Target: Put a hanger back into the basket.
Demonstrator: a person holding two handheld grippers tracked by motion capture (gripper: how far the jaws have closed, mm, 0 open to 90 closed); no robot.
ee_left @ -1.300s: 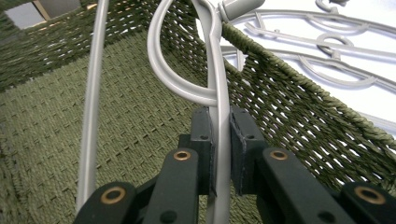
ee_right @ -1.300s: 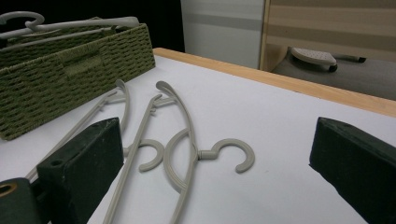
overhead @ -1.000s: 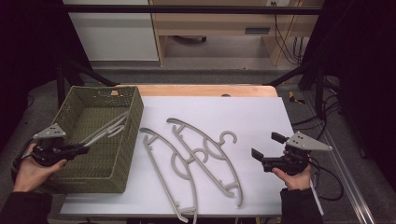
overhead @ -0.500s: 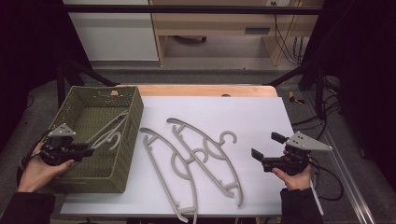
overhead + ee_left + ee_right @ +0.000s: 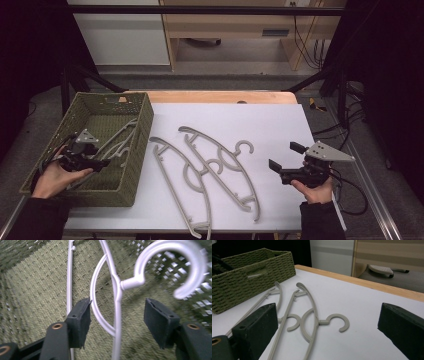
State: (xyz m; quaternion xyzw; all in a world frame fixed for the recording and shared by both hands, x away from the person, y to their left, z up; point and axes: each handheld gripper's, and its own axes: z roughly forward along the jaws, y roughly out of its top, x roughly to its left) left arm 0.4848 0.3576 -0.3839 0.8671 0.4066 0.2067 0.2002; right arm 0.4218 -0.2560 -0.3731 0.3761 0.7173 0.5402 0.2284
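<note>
Left gripper [image 5: 117, 312] jaws, just opening, straddle the hanger [image 5: 117, 292] unpinched; light, stiff, slippery plastic; grip its neck.

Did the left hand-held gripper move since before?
Yes. The left hand-held gripper slid rightward, from outside the green basket's left wall to over its inside. Its jaws have just been opening around the hanger there.

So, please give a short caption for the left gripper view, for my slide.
Left tool open astride a pale plastic hanger lying in the green woven basket.
</note>
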